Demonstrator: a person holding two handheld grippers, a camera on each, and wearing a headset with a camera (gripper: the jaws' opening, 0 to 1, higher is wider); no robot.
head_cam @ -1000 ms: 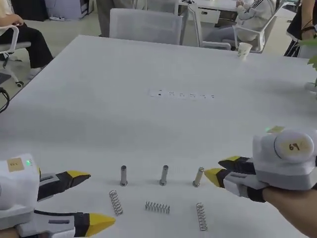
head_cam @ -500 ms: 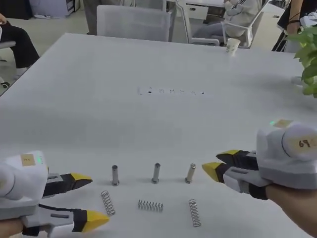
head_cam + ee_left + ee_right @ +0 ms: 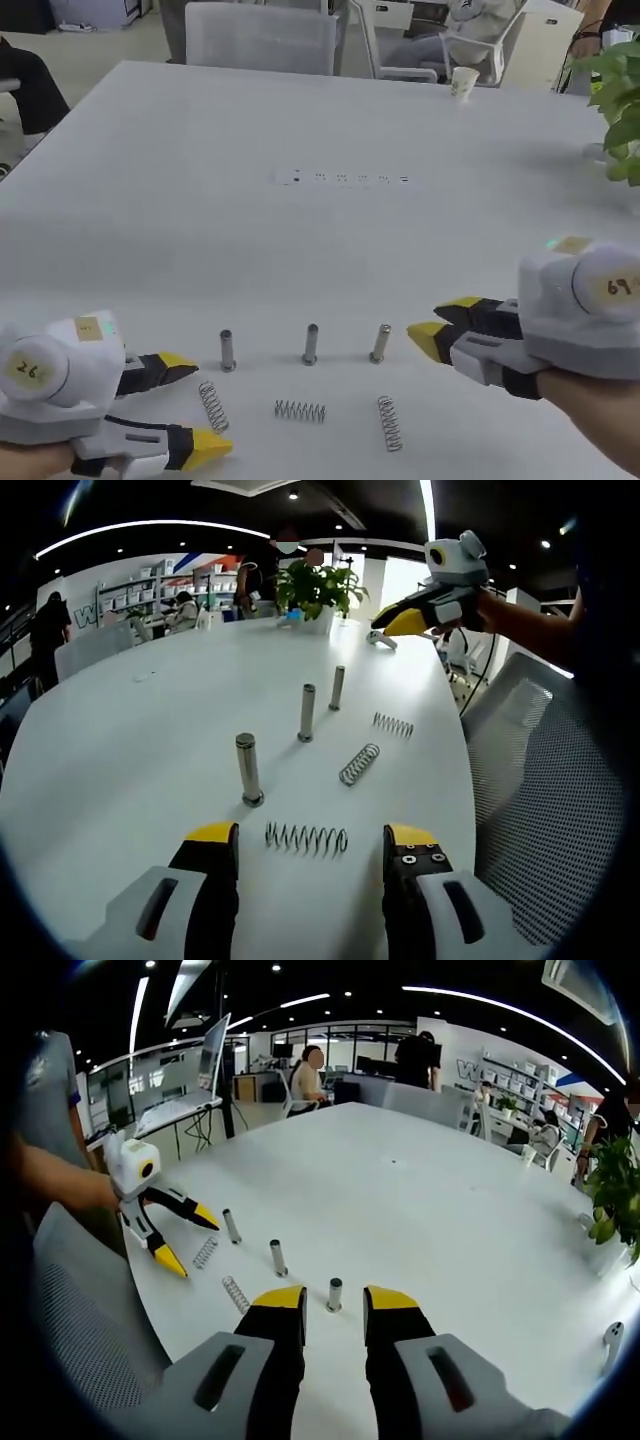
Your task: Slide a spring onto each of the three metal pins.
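— Progress so far?

— None that I can see. The left pin (image 3: 227, 351), middle pin (image 3: 311, 344) and right pin (image 3: 381, 343) stand upright in a row on the table (image 3: 330, 230), all bare. A spring lies flat in front of each, on the person's side: left spring (image 3: 307, 837), middle spring (image 3: 300, 410), right spring (image 3: 388, 423).

— And the grippers?

— Both empty. The left gripper (image 3: 212, 408) sits low over the table with its jaws spread wide, and the left spring lies between the tips. The right gripper (image 3: 425, 320) hovers just beside the right pin, jaws parted a little, holding nothing.

— What worries you?

— Those springs are thin and round, so they probably roll. If the left jaws close off-centre or too hard, I'd expect the spring to squirt out sideways, maybe toward the table's near edge. Pinched crookedly, it would come up tilted, and its open end would miss the pin's top.

— The pins themselves?

— I can't tell whether they're fixed or just standing on their bases. If they're loose, a brush from the right gripper, so close, or a spring pushed on at an angle could tip one over.
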